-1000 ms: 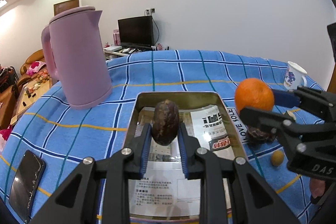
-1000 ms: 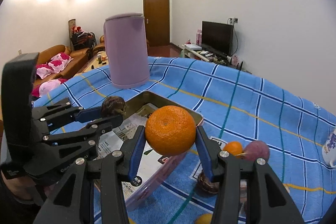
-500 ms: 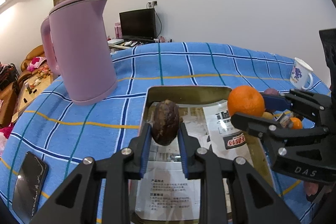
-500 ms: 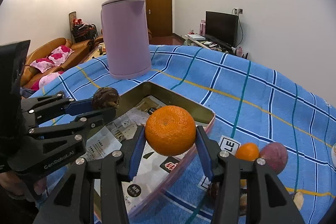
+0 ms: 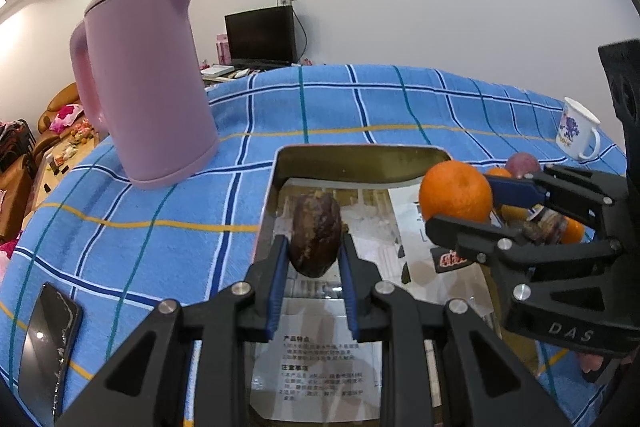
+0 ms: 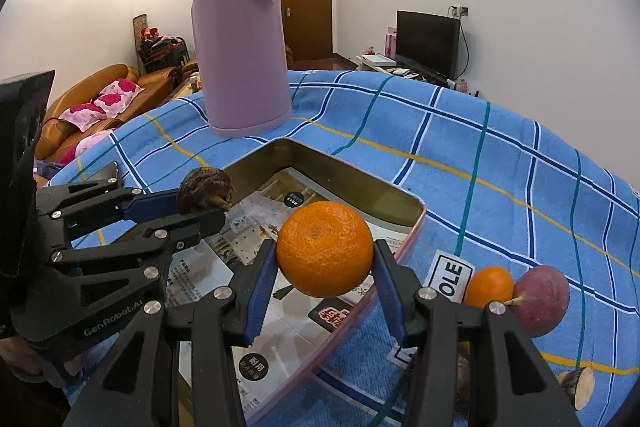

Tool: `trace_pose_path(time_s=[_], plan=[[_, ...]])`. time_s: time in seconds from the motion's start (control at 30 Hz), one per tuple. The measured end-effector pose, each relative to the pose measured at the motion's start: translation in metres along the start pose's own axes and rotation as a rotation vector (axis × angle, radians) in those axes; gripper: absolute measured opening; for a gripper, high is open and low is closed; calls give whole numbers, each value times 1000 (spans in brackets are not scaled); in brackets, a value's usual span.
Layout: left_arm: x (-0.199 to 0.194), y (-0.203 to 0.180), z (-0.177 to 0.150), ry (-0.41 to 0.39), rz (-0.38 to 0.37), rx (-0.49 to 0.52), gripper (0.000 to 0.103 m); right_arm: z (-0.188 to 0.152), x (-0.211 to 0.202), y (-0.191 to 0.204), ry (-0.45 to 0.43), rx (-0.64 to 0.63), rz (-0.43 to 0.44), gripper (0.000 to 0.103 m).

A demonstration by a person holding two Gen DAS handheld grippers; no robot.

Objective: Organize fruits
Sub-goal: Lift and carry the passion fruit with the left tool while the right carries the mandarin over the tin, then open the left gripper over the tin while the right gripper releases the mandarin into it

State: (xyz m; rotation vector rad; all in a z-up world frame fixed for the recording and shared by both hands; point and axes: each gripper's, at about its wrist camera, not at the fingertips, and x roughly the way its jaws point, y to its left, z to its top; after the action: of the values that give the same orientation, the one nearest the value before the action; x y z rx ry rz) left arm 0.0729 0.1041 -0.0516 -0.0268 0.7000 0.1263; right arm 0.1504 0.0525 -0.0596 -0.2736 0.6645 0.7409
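We hold a dark wrinkled fruit [image 5: 315, 235] in the left gripper [image 5: 312, 269], jaws narrow and clamped on it, above the paper-lined tin tray [image 5: 360, 158]. Our right gripper [image 6: 325, 285] carries the orange [image 6: 325, 247] in wider jaws over the tray's near edge. Risks as we judge them: both grippers crowd the same tray and could knock together; released too high, the round orange may roll over the low rim towards the small fruits [image 6: 489, 286] just right of our right jaws on the bench.
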Motion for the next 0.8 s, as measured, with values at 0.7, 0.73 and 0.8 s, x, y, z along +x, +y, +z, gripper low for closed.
trace_pose_path(time_s=[0.7, 0.73, 0.8], plan=[[12, -7, -3, 41, -6, 15, 27, -3, 8, 9, 11, -59, 23, 50], [12, -7, -3, 45, -2, 15, 27, -4, 8, 9, 10, -61, 24, 50], [12, -6, -3, 46, -3, 15, 27, -4, 7, 9, 7, -62, 28, 50]])
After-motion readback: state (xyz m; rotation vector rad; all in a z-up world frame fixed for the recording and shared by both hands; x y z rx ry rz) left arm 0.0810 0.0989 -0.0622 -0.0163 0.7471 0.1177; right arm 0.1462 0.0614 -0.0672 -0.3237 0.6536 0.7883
